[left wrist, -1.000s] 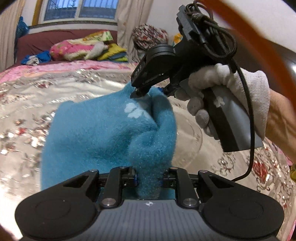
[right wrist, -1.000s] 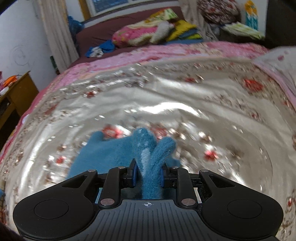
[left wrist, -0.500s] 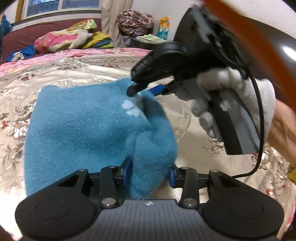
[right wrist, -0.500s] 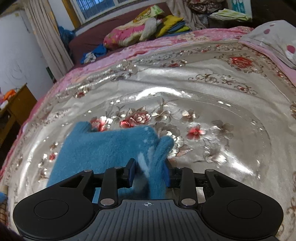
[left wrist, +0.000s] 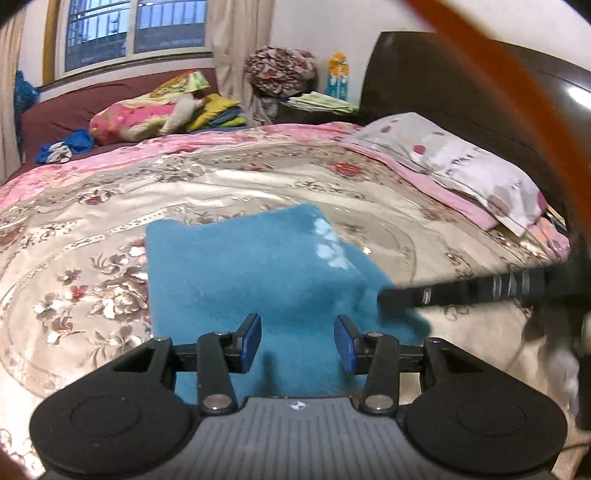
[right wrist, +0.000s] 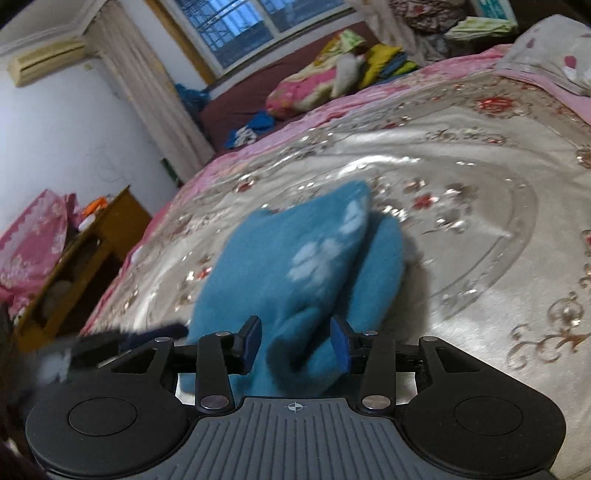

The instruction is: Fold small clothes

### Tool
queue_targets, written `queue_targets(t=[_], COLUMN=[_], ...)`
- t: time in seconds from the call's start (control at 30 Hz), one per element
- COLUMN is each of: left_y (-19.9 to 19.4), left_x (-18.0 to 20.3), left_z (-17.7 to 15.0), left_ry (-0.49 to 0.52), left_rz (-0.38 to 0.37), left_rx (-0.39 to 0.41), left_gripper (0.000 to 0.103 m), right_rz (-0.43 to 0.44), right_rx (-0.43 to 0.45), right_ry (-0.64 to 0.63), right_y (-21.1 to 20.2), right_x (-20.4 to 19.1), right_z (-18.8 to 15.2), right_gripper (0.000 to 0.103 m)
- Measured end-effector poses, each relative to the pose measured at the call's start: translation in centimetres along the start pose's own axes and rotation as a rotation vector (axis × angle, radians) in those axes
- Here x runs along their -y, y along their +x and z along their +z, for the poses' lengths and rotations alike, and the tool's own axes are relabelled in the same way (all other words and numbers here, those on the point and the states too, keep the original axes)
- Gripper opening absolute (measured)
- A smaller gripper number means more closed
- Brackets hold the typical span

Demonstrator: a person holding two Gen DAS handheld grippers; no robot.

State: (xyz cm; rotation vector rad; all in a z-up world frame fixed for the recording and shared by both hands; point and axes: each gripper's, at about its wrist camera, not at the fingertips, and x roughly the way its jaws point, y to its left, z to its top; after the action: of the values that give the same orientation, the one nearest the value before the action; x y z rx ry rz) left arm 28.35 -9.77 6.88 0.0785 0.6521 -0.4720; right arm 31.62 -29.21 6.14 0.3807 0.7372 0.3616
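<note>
Left wrist view shows our left gripper [left wrist: 297, 341] spread wide over the blue fuzzy cloth [left wrist: 251, 273], holding nothing. On the other side our right gripper [right wrist: 294, 341] is wide too, with a soft fold bunched between its pads but not pinched. The cloth lies folded on the shiny flowered bedspread [left wrist: 92, 221]. We think we should lift away slowly and press the edges flat. A spotted pillow [left wrist: 461, 166] and a window [left wrist: 133, 33] sit behind.
</note>
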Motion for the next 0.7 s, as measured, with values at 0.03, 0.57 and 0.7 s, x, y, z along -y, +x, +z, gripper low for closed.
queue_targets(t=[0.03,0.57,0.7], left_y=[0.2,2.5,2.5], left_x=[-0.1,-3.1,-3.8], left_z=[0.1,-1.9,-2.0], left_ry=[-0.002,-0.037,-0.057], left_rz=[0.004,0.080,0.085], left_rx=[0.000,-0.061,-0.059], left_gripper=[0.049,0.052,0.053], right_rz=[-0.016,-0.056,-0.061], right_rx=[-0.008,0.026,0.041], right_ry=[-0.017,0.075,0.135], right_y=[0.6,0.0,3.1], right_x=[-0.2,2.8,3.3], right_z=[-0.2,0.7,3.7], right_gripper=[0.041,0.028,0.059])
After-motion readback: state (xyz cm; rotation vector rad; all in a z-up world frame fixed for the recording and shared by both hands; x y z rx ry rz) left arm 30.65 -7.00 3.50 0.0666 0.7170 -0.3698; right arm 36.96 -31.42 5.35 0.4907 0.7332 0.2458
